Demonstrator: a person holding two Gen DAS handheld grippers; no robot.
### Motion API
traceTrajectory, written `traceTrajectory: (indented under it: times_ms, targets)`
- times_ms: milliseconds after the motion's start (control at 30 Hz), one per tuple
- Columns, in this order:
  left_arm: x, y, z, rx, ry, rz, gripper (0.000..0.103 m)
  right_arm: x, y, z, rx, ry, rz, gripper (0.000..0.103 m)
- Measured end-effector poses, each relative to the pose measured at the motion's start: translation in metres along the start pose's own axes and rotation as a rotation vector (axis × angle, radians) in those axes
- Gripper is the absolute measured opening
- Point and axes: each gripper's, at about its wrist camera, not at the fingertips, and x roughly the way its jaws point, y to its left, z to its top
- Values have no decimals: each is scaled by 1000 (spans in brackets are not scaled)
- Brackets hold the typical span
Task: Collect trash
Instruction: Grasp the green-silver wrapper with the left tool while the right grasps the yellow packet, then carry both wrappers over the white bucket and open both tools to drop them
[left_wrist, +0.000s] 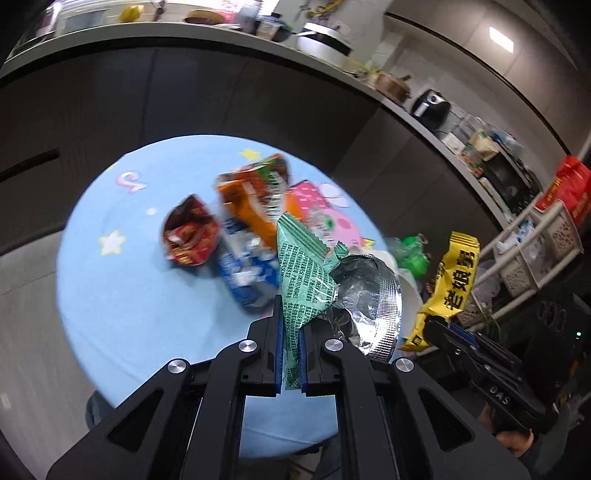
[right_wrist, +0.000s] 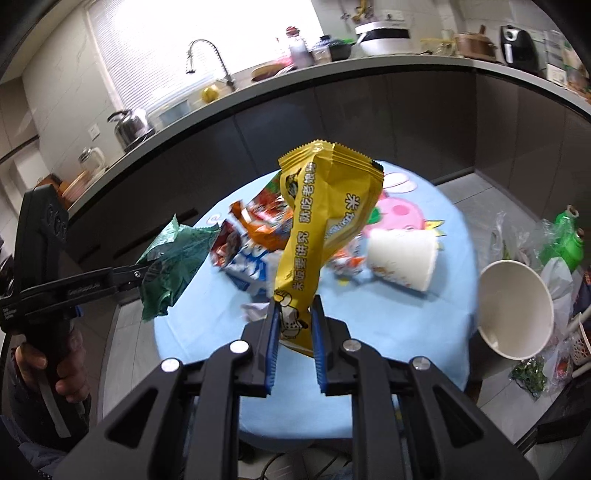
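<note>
Wrappers in both grips, each lifted clear of the round blue worktop (right_wrist: 436, 332). Left hand-held gripper (left_wrist: 291, 354): blue pads pressed together on the lower corner of a green wrapper (left_wrist: 303, 273), thin printed film with a zigzag-cut edge and silver foil lining spilling open to the right. Pinched at a corner, so the rest stands up loosely and free of the pile. Right hand-held gripper (right_wrist: 293, 347): pads clamped on the bottom end of a yellow wrapper (right_wrist: 325, 221), glossy, crinkled, serrated top seal, flopping upright above the fingers. In the right wrist view the person's left hand (right_wrist: 48, 365) is wrapped round the left tool's handle, the green wrapper hanging at its tip, well apart from the yellow one.

Below, on the worktop: paper cup (right_wrist: 402, 258) on its side, white with a printed band; blue-and-white pack (left_wrist: 247, 269); orange pack (left_wrist: 255, 199); dark red packet (left_wrist: 188, 240), mouth gaping. All crumpled flexible film, blurred in the left wrist view. Judgement: more pieces remain to be gathered.

Just beside the worktop's right edge, white paper bowl (right_wrist: 517, 306), tilted, empty, with a clear plastic bag and a green bottle (right_wrist: 565, 240) behind it. Beyond: dark cabinets under a cluttered kitchen counter (right_wrist: 332, 74).
</note>
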Motion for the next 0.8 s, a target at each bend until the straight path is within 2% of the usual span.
traceTrajectory:
  times_ms: [300,533,700,800]
  targets:
    - [58,-107,29,181,55,-150,5,-29,-95,-5,177,-93,-127,18]
    - [143,-203,35,292,175,-275,5,-29,-184,-28,335,-108,-220,18]
    - [212,-246,33,312,274,-288,5,-10,-240,-47,429,-78,-230,18]
    - [251,-262,30,314,337,-270,5,8,-266,-57,471,-49,-230,18]
